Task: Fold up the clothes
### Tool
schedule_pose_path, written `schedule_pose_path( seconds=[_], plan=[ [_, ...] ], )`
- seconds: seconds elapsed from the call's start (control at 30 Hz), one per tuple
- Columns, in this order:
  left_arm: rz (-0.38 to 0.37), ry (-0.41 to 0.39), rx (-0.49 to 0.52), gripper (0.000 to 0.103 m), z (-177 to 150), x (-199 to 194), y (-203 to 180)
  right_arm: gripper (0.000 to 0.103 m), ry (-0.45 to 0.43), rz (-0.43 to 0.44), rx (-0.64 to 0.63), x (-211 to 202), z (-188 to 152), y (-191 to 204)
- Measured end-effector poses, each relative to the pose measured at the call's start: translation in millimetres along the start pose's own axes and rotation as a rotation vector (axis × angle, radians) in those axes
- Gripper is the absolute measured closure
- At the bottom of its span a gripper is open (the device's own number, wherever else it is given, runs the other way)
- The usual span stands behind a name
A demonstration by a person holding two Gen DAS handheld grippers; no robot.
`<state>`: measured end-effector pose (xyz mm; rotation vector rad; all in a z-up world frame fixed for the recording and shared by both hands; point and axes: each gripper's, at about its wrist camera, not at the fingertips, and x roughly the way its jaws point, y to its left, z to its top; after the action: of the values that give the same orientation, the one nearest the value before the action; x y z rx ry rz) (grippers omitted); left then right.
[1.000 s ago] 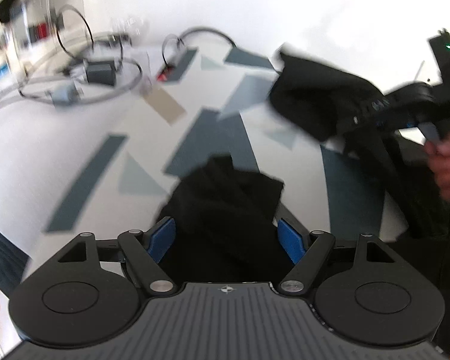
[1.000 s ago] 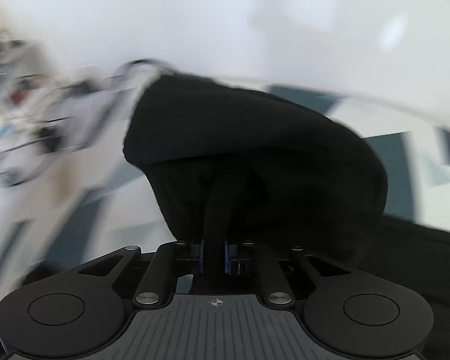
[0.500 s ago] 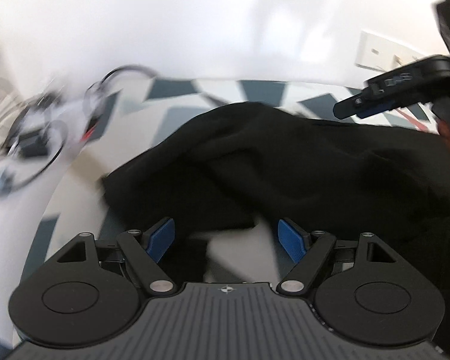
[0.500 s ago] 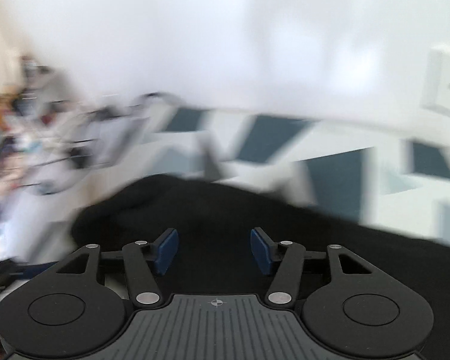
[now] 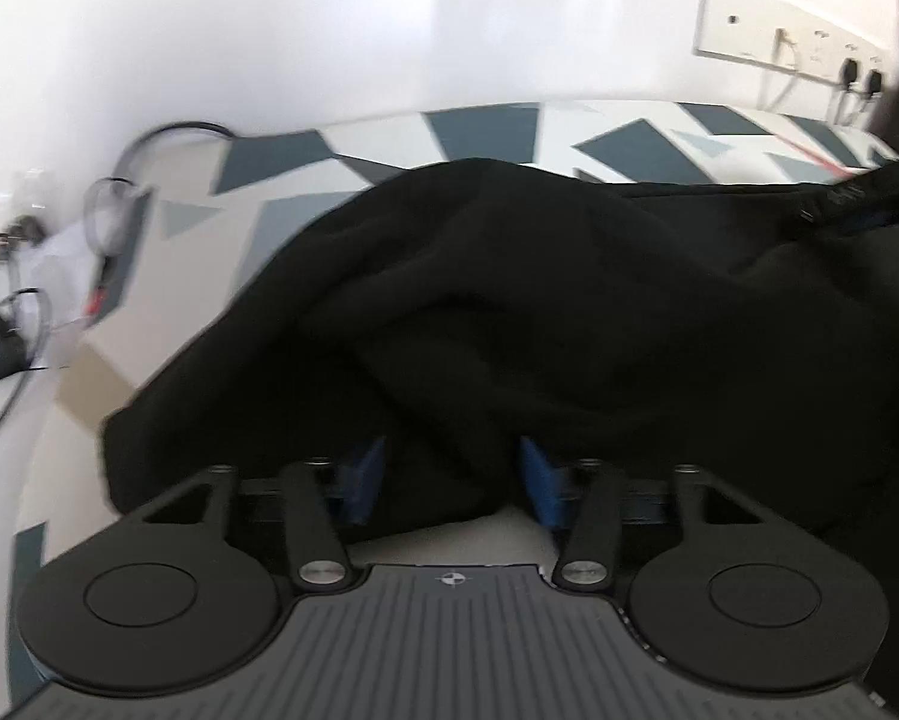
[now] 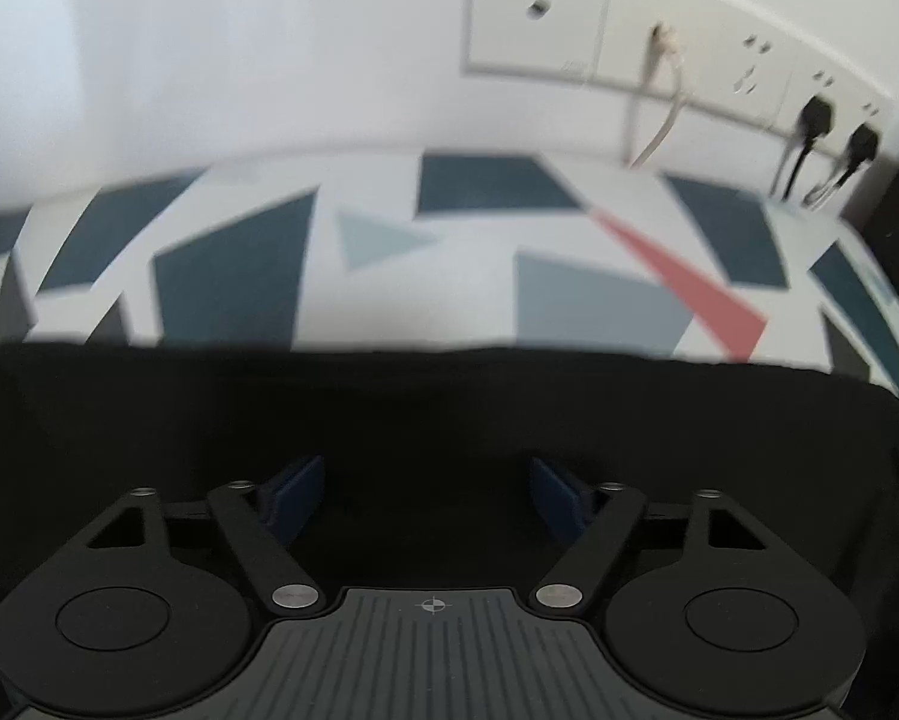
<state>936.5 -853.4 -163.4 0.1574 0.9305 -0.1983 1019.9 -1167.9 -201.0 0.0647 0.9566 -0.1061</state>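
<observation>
Here the left tool [image 5: 449,483] is kept wide around a raised fold of the black garment [image 5: 569,312], probably so that it can be gripped. The right tool [image 6: 428,501] is also wide above the cloth, which is spread on the patterned surface [image 6: 389,276].

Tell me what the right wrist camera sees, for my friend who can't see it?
The open right gripper hovers over a flat black garment. Behind it lies a white tablecloth with blue, grey and pink shapes, then a wall with sockets.
</observation>
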Motion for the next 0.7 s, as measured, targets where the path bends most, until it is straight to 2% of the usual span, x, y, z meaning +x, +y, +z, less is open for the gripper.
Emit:
schedule_pose_path(
  seconds=[0.07, 0.2, 0.37, 0.43, 0.5, 0.53, 0.57, 0.63, 0.7],
  plan=[
    [0.011, 0.017, -0.001, 0.054, 8, 4, 9, 0.049, -0.035, -0.033, 0.047, 10, 13, -4],
    [-0.002, 0.025, -0.113, 0.046, 14, 1, 33, 0.049, -0.076, -0.079, 0.105, 33, 44, -8],
    [-0.023, 0.030, -0.269, 0.046, 19, -5, 65, 0.046, -0.083, -0.150, 0.173, 48, 71, -8],
    [-0.032, 0.032, -0.331, 0.042, 22, -7, 77, 0.046, -0.135, -0.115, 0.135, 28, 66, 0],
    [-0.041, 0.034, -0.393, 0.033, 24, -9, 90, 0.034, -0.204, -0.052, 0.072, -1, 54, 11],
    [-0.047, 0.036, -0.387, 0.029, 23, -11, 92, 0.030, -0.237, -0.014, 0.030, -18, 43, 20],
    [-0.044, 0.040, -0.337, 0.029, 21, -11, 88, 0.028, -0.250, 0.035, -0.016, -33, 30, 28],
    [-0.006, 0.047, -0.193, 0.029, 19, -9, 75, 0.028, -0.228, 0.150, -0.111, -57, 0, 48],
    [0.013, 0.052, -0.067, 0.029, 17, -7, 61, 0.029, -0.180, 0.229, -0.207, -71, -32, 65]
  ],
)
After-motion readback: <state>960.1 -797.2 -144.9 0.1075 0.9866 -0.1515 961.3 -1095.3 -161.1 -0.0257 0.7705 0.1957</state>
